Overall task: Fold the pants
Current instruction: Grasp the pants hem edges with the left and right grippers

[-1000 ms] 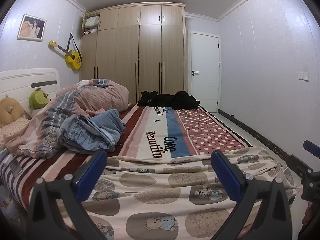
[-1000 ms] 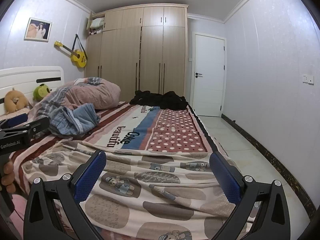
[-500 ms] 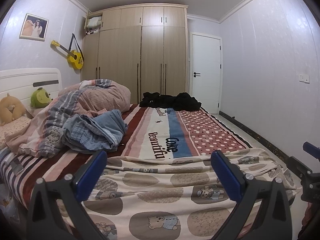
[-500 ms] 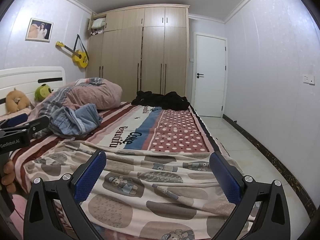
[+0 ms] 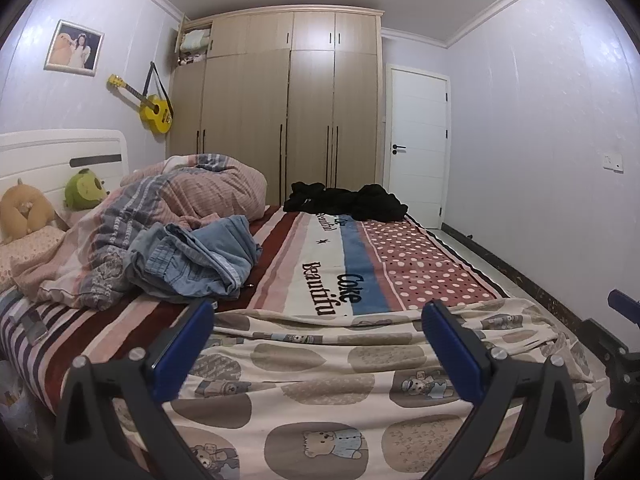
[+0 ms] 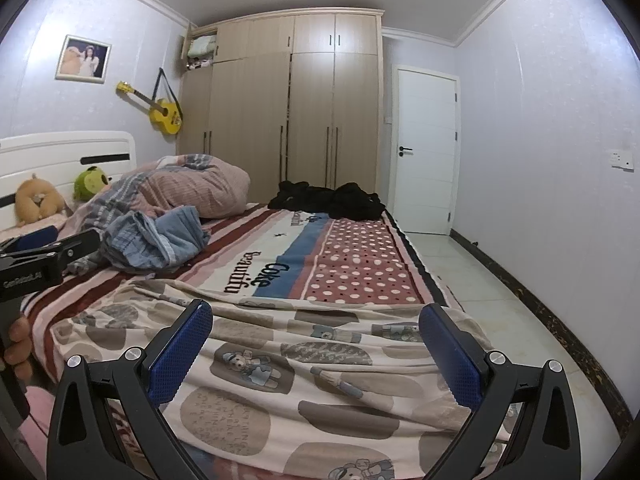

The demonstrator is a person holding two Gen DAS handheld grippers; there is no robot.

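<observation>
Ahead and to the left of the left gripper (image 5: pixel 318 338), jaws spread wide and holding nothing: blue jeans (image 5: pixel 196 258), crumpled on the striped bedspread (image 5: pixel 320 268), touching a heaped quilt (image 5: pixel 168 208) behind them. Directly under both grippers: a bear-print blanket (image 5: pixel 320 376), with nothing between it and the jeans. Right gripper (image 6: pixel 316 340): likewise spread and empty, well apart from the jeans. Far end of the bed: black clothes (image 5: pixel 344 202). Beyond: wardrobe (image 5: pixel 288 108), door (image 5: pixel 416 144). Left wall: yellow guitar (image 5: pixel 154 110).
</observation>
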